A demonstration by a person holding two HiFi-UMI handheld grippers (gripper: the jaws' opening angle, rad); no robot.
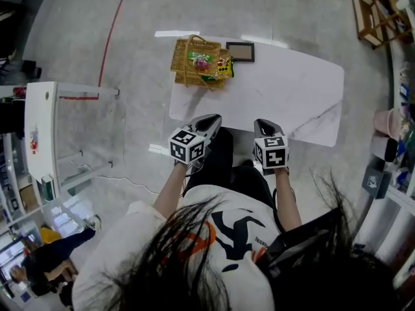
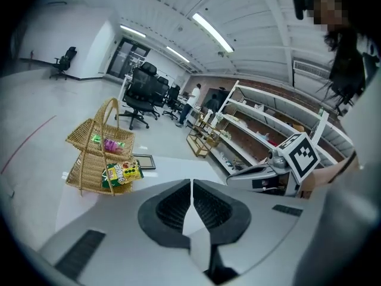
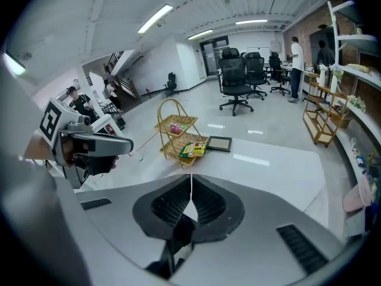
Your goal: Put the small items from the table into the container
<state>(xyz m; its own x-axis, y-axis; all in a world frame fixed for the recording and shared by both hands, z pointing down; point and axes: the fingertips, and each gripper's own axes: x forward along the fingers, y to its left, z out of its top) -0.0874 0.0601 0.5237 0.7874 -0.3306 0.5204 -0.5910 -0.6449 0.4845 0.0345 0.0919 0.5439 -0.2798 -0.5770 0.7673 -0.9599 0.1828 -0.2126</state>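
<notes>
A two-tier wicker basket (image 1: 198,63) with a handle stands at the far left corner of the white table (image 1: 305,102). Its upper tier holds a pink and green item (image 1: 201,59). A yellow and green packet (image 1: 224,67) lies on the lower tier and sticks out over the edge. My left gripper (image 1: 211,118) and right gripper (image 1: 264,125) hover side by side over the table's near edge, well short of the basket. Both are shut with nothing between the jaws, as the left gripper view (image 2: 191,186) and the right gripper view (image 3: 191,183) show. The basket (image 2: 101,154) (image 3: 178,133) lies ahead of both.
A dark picture frame (image 1: 240,51) lies flat just right of the basket. A white shelf unit (image 1: 39,135) stands on the floor to the left. Wooden shelving (image 1: 379,11) is at the far right. Office chairs (image 3: 235,79) and people stand far back in the room.
</notes>
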